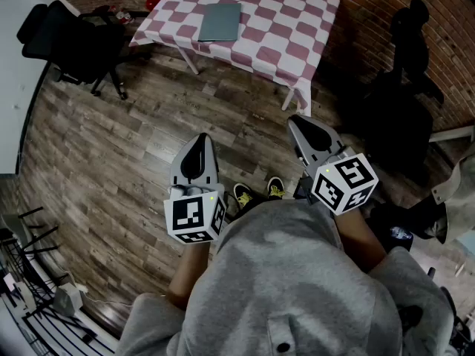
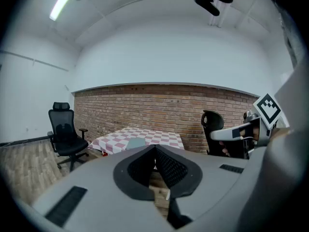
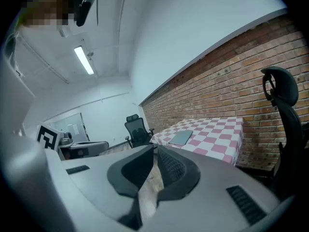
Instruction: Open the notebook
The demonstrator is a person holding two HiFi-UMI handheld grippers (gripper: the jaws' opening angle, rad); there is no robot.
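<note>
Notebook [image 1: 220, 22] observed closed, grey, lying flat on the pink-and-white checkered table [image 1: 289, 28] by the brick wall [image 1: 371, 21], well apart from both grippers. Left gripper [image 1: 201, 137] is held over the wood floor [image 1: 111, 162], jaws closed tip to tip, nothing between them. Right gripper [image 1: 295, 120] likewise: jaws closed, empty. Black office chair [image 1: 67, 43] noted left of the table

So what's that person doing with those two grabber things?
A person stands on the wooden floor holding a gripper in each hand. The left gripper and right gripper are both shut and empty, pointing towards a checkered table. The grey notebook lies closed on that table, some way ahead. Nothing is touching it.
</note>
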